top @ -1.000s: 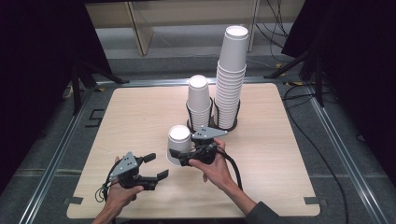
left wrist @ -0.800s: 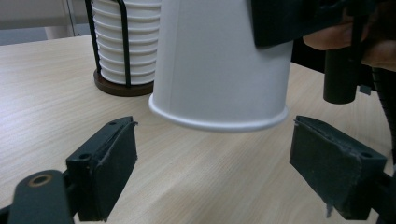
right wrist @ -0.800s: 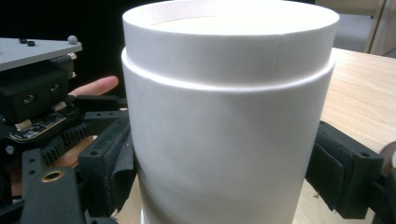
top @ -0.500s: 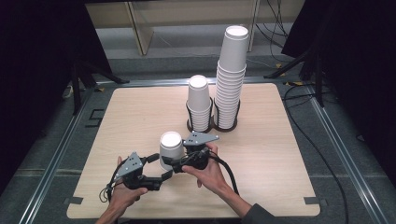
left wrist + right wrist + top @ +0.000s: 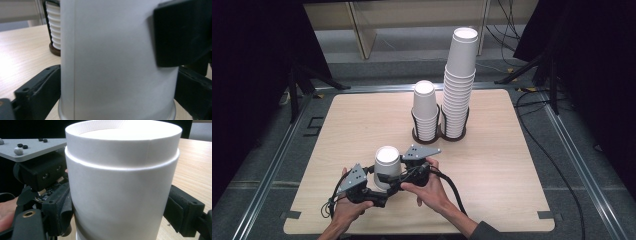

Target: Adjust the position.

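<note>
Biggest thing here is the table (image 5: 362, 125): pale wood-grain top with rounded corners, sitting in a metal frame on a dark grey floor. Toward the far side stands the tall stack of cups (image 5: 459, 80), white paper, ribbed where the rims nest, slightly tapered. Touching it on the left is the short stack of cups (image 5: 425, 107), same kind, about half as high. Both sit in a dark round holder (image 5: 437, 135) with thin black uprights. Nothing sits between those stacks and the grippers; the wood there is bare.

Down at the near edge is the single cup (image 5: 387, 165), upside down with its white bottom facing up, smooth matte paper with a faint seam down the side and a rolled rim at the base. It's well apart from the stacks, wedged between the two grippers.

The right gripper (image 5: 404, 176) is clamped on the cup, its black pads pressed to both sides in its own view. The left gripper (image 5: 382, 192) has just been opening its jaws; the cup is between them, one black jaw on each side, but I can't tell if they actually press on it. Each gripper has a grey three-cornered plate on top and a black cable trailing off.
</note>
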Motion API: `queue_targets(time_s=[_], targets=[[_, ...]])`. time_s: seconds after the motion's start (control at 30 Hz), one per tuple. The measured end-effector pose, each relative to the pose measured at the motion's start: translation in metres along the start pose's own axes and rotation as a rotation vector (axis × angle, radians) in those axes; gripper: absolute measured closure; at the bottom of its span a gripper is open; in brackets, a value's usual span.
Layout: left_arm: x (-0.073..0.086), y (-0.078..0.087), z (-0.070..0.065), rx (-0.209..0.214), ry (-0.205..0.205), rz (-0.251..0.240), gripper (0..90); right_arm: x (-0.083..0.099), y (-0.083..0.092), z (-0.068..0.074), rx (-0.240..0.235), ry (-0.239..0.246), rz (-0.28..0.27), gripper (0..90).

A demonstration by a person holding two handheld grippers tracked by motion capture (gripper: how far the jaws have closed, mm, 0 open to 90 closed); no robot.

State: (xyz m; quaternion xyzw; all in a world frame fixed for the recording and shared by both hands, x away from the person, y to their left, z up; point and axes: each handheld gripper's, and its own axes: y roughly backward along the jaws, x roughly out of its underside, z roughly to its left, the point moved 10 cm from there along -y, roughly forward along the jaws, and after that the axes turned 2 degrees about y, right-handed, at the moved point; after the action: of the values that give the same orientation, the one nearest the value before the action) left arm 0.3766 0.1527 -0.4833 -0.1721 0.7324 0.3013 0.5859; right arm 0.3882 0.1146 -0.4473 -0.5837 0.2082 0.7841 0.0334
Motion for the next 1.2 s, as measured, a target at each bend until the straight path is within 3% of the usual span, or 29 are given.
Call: queue_targets(time_s=[0.13, 0.17, 0.2, 0.3, 0.33, 0.37, 0.43, 0.67, 0.87, 0.93, 0.97, 1.07, 1.17, 1.2], targets=[[0.001, 0.002, 0.001, -0.011, -0.03, 0.026, 9.6, 0.001, 0.0, -0.001, 0.003, 0.004, 0.012, 17.0], [0.001, 0.002, 0.0, -0.011, -0.04, 0.021, 9.6, 0.001, 0.0, -0.001, 0.003, 0.004, 0.012, 17.0], [-0.001, 0.002, 0.0, -0.012, -0.046, 0.014, 11.1, 0.002, 0.001, 0.001, -0.012, -0.025, 0.023, 16.1], [-0.002, 0.004, -0.001, -0.018, -0.092, 0.017, 12.7, -0.001, 0.005, 0.002, -0.01, -0.011, 0.044, 15.4], [-0.004, 0.003, -0.003, -0.004, -0.095, -0.003, 12.7, -0.001, 0.005, 0.002, -0.01, -0.011, 0.044, 15.4], [-0.003, 0.004, -0.002, -0.014, -0.124, 0.022, 13.2, -0.008, 0.008, -0.001, -0.007, 0.047, 0.028, 15.2], [-0.002, 0.003, -0.004, -0.005, -0.145, 0.024, 13.4, -0.014, 0.014, -0.001, -0.005, 0.071, 0.041, 15.2], [0.004, 0.003, -0.01, -0.007, -0.203, 0.076, 13.9, -0.023, 0.029, -0.003, -0.027, 0.097, 0.083, 15.2], [0.008, 0.002, -0.009, -0.012, -0.236, 0.114, 14.0, -0.019, 0.031, -0.005, -0.031, 0.1, 0.128, 15.6], [0.01, 0.002, -0.011, -0.001, -0.244, 0.13, 14.0, -0.016, 0.03, -0.003, -0.035, 0.071, 0.154, 16.0], [0.011, 0.002, -0.011, -0.008, -0.248, 0.138, 14.0, -0.017, 0.029, -0.004, -0.036, 0.102, 0.146, 16.4], [0.015, 0.001, -0.013, 0.004, -0.256, 0.164, 14.0, -0.015, 0.027, -0.003, -0.051, 0.096, 0.158, 24.4], [0.014, 0.001, -0.012, 0.009, -0.251, 0.15, 12.8, -0.015, 0.028, -0.003, -0.059, 0.098, 0.152, 26.1], [0.013, 0.0, -0.012, 0.007, -0.254, 0.133, 11.7, -0.014, 0.029, -0.001, -0.059, 0.065, 0.158, 26.3]])
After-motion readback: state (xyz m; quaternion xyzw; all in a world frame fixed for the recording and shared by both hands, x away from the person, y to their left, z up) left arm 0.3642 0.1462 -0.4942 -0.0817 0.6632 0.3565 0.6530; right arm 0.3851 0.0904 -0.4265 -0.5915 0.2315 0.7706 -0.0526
